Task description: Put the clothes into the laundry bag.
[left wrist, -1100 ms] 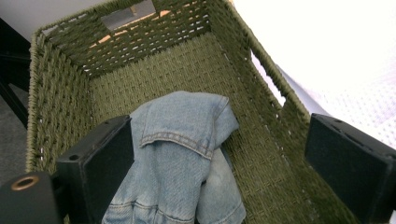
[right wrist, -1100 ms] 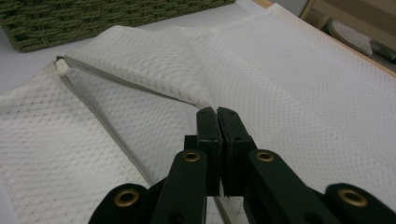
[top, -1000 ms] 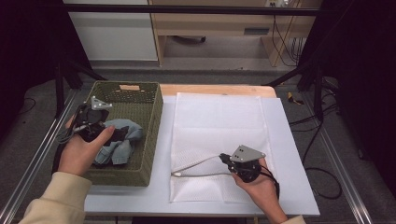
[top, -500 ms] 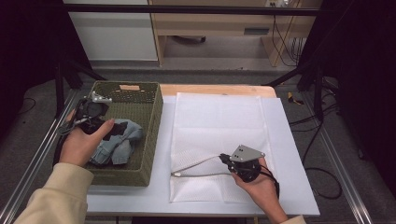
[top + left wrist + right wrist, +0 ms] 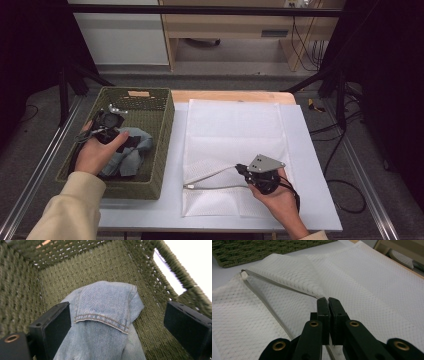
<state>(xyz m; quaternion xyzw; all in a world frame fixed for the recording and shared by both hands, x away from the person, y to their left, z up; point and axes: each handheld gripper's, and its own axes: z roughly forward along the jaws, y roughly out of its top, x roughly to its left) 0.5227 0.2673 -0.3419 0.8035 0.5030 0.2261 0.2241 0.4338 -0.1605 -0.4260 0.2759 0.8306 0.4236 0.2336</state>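
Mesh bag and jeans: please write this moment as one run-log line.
left gripper: open over jeans in basket | right gripper: shut on mesh bag edge

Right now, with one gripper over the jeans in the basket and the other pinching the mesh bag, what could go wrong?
The left gripper stands open around the denim garment; closing there may catch only the folded top layer, so it could slip out when lifted. The right gripper is shut on a thin edge of the white mesh bag; the mouth may fall closed. The green woven basket has a high wall the denim could snag on.
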